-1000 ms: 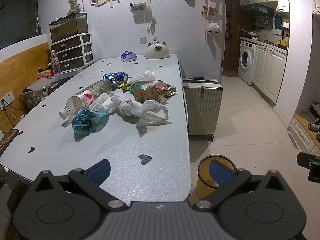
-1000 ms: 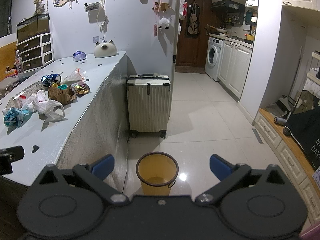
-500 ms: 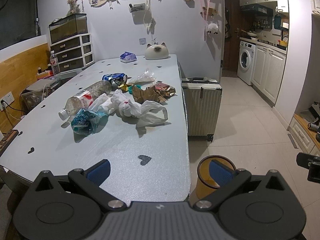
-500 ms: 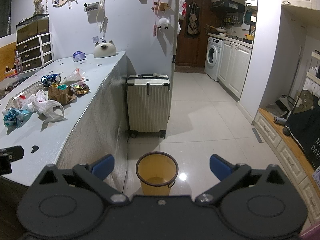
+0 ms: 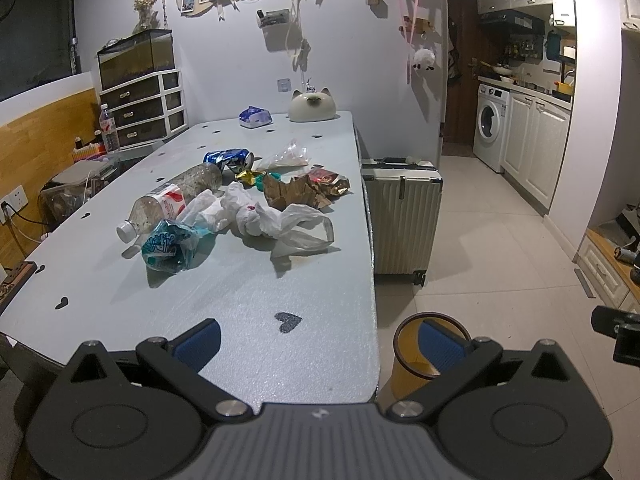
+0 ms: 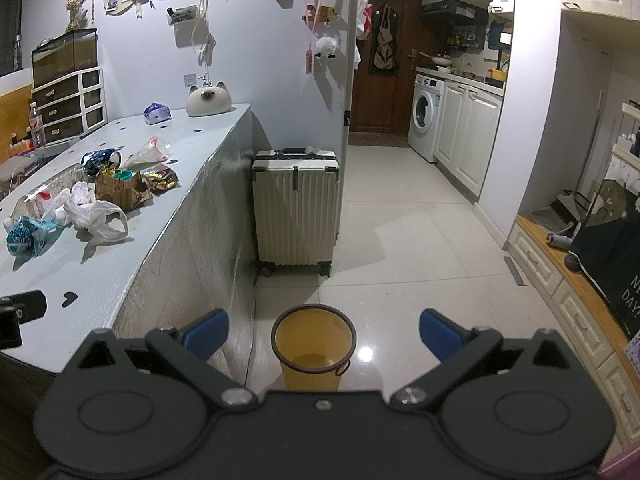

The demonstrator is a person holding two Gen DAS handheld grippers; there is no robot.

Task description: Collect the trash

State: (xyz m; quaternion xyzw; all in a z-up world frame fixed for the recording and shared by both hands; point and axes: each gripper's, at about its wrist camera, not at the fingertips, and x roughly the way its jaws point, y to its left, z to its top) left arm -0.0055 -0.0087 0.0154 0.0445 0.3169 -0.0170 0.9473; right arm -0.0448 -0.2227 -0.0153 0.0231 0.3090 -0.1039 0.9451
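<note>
A heap of trash lies mid-table: a clear plastic bottle [image 5: 176, 196], a blue-green wrapper [image 5: 168, 246], a white plastic bag [image 5: 276, 222], a blue can [image 5: 228, 158], torn brown paper [image 5: 294, 194] and a clear bag [image 5: 288, 156]. A yellow bin [image 6: 314, 350] stands on the floor by the table's near corner, also in the left wrist view as the yellow bin [image 5: 404, 364]. My left gripper [image 5: 320, 340] hangs open over the table's near edge, well short of the heap. My right gripper [image 6: 324, 332] is open above the bin, holding nothing.
The grey table [image 5: 224, 320] has a cat-shaped ornament [image 5: 312, 106] and a tissue pack [image 5: 256, 116] at its far end. A white suitcase [image 6: 296, 208] stands on the floor beside the table. Drawers with a tank [image 5: 140, 96] are at the left; a washing machine [image 6: 426, 122] is beyond.
</note>
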